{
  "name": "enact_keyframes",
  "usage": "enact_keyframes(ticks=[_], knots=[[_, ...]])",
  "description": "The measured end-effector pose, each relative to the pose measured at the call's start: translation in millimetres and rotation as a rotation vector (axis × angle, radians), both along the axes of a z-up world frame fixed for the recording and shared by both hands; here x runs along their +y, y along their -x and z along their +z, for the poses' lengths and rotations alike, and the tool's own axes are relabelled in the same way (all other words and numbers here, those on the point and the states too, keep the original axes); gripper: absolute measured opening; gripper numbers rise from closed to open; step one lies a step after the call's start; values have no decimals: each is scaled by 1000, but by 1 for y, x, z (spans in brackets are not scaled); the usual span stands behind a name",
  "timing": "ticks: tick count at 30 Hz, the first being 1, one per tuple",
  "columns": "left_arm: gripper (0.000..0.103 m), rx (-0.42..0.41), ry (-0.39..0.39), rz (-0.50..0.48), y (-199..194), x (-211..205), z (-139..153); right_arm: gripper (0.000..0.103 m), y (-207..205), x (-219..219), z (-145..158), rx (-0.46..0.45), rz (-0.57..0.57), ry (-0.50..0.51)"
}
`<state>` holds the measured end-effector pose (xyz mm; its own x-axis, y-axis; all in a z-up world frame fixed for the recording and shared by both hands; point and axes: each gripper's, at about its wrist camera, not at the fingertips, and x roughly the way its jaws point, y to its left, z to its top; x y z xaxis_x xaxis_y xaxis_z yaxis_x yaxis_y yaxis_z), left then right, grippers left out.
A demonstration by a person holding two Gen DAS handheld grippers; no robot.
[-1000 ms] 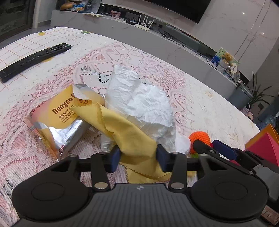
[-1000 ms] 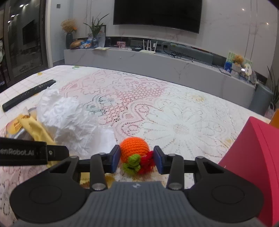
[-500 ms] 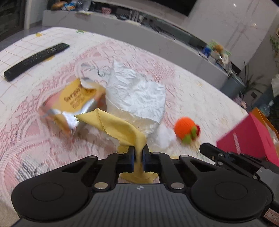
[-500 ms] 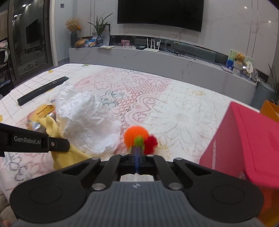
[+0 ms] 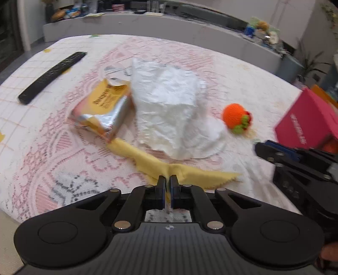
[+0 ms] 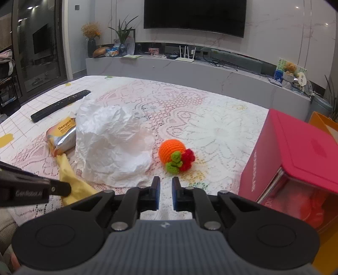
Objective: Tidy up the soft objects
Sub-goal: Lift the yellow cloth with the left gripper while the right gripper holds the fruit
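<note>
1. Ahead of my right hand-held gripper (image 6: 165, 186), bare lace worktop (image 6: 221, 131) lies open.
2. The pink box (image 6: 295, 156) walls off my right.
3. Crumpled white paper (image 6: 112, 146) blocks my left.

Left wrist cam: on the left gripper, pitched steeply down at the lace-covered table (image 5: 63, 160), close range. Right wrist cam: shallower pitch, facing the wall-mounted black TV (image 6: 194, 17) at 12 o'clock. Overlap: crumpled white paper sheet (image 5: 169, 110) (image 6: 109, 146), orange crocheted ball (image 5: 235, 117) (image 6: 172, 151), pink box (image 5: 306, 120) (image 6: 295, 156) at 3 o'clock.
</note>
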<state>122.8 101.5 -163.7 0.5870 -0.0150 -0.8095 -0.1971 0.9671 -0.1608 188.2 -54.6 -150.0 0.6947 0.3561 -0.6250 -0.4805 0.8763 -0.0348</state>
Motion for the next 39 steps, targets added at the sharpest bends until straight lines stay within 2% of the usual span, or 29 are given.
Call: enact_keyframes(ticks=[2, 3, 4, 5, 6, 8, 9, 11, 12, 14, 16, 19, 23, 25, 28, 30, 32, 34, 38, 39], knots=[[5, -25, -11, -38, 2, -6, 5, 13, -1, 0, -2, 2, 3, 1], [8, -26, -40, -55, 1, -10, 7, 20, -1, 0, -2, 1, 3, 1], [21, -26, -80, -73, 1, -15, 8, 27, -2, -1, -2, 0, 3, 1], [33, -28, -112, -95, 0, -20, 9, 29, -2, -1, -2, -2, 2, 2], [38, -37, -130, -120, 1, -23, 11, 30, -2, -2, -2, -4, 2, 2], [58, -54, -152, -194, 2, -29, 18, 33, -4, -2, -1, -2, 4, 2], [65, -56, -176, -239, 1, -32, 22, 36, -4, -3, -1, -1, 1, 0], [89, -45, -254, -306, 0, -36, 26, 41, -5, -5, 1, 1, -1, -16], [91, -40, -292, -321, -1, -36, 25, 44, -5, -6, 1, 3, -1, -23], [92, -5, -339, -327, -9, -31, 17, 53, -6, -7, 0, 11, -3, -32], [92, 30, -310, -330, -17, -23, 7, 64, -7, -5, -2, 20, 2, -40], [92, 62, -264, -371, -28, -18, -6, 68, -9, -1, -3, 15, 29, -32], [90, 98, -296, -413, -38, -23, -18, 68, -19, 9, -4, -8, 54, 15], [88, 103, -279, -412, -38, -25, -21, 68, -29, 13, -4, -16, 54, 23], [79, 96, -229, -391, -39, -19, -20, 68, -45, 18, -4, -32, 47, 28], [73, 91, -209, -373, -39, -16, -20, 64, -56, 22, -7, -21, 45, 26], [58, 84, -202, -378, -38, -18, -18, 61, -64, 24, -12, -8, 42, 28], [48, 77, -196, -386, -37, -21, -17, 61, -70, 26, -16, -2, 39, 33], [35, 61, -185, -390, -36, -24, -16, 56, -76, 28, -22, -8, 36, 42], [33, 58, -185, -389, -35, -24, -16, 51, -76, 28, -22, -15, 35, 48]])
